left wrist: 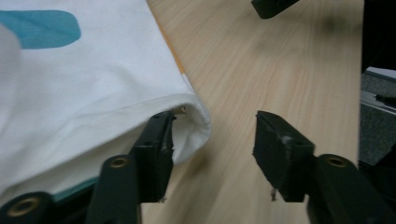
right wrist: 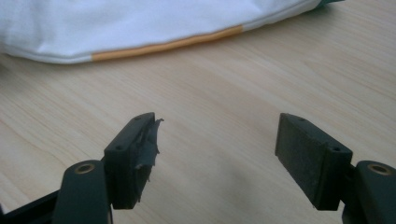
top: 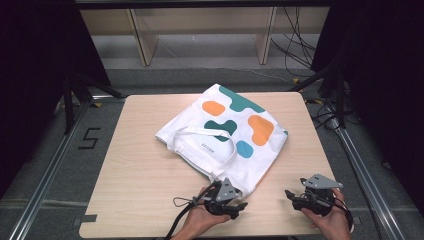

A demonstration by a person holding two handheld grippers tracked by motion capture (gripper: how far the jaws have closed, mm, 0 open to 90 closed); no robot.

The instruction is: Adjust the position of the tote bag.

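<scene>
White cotton tote bag point(top: 225, 137), printed with orange, teal and blue blobs, lies flat and skewed across the middle of the pale wooden table point(top: 135, 185), its two long white handles point(top: 200, 135) flopped back over the cloth. I judge it light, limp and a little grippy rather than slick: it will sag and fold wherever I lift it, so one pinch will only raise a corner. My left gripper point(left wrist: 212, 149) sits at the bag's near corner with its jaws wide apart; in the left gripper view one jaw touches the rounded white corner point(left wrist: 194, 123) while the other stands over bare wood, so nothing is clamped. My right gripper point(right wrist: 215, 154) waits to the right, well clear of the cloth, its jaws also spread wide over bare table, with the orange-piped edge point(right wrist: 168, 45) of the bag ahead of it. The seam or hem looks like the best hold, since the doubled fabric there should bunch less and slip less between the pads. The bag looks flat, so I take it to be empty, though I cannot see into its mouth from any view.
</scene>
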